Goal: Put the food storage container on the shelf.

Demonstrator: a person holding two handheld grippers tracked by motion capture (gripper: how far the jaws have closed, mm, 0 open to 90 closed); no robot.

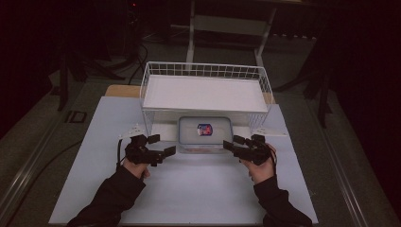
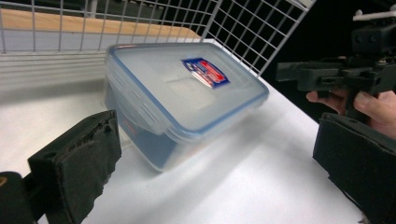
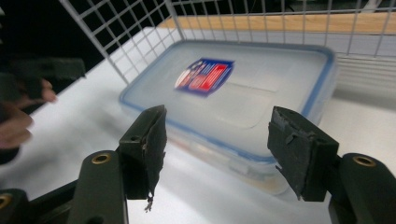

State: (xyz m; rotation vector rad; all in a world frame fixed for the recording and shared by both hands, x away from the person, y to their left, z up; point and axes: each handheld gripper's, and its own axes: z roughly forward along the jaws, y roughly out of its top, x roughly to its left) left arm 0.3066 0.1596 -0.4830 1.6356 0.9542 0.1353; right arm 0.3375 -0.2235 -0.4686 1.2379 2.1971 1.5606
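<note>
Sitting flat on the white tabletop, the clear plastic container had its blue-rimmed lid up and its long axis running across the tabletop from left to right, parallel to the front of the white wire basket just behind it; its far edge seemed tucked beneath the raised basket floor. A red and blue label lay near the middle of the lid. The left hand-held gripper stood just off the container's left end with its jaws spread wide and nothing between them, its pads pointing toward the box. The right hand-held gripper sat just off the right end, jaws apart as well, clear of the lid and gripping nothing. Both hands came in from the near edge, sleeves dark.
</note>
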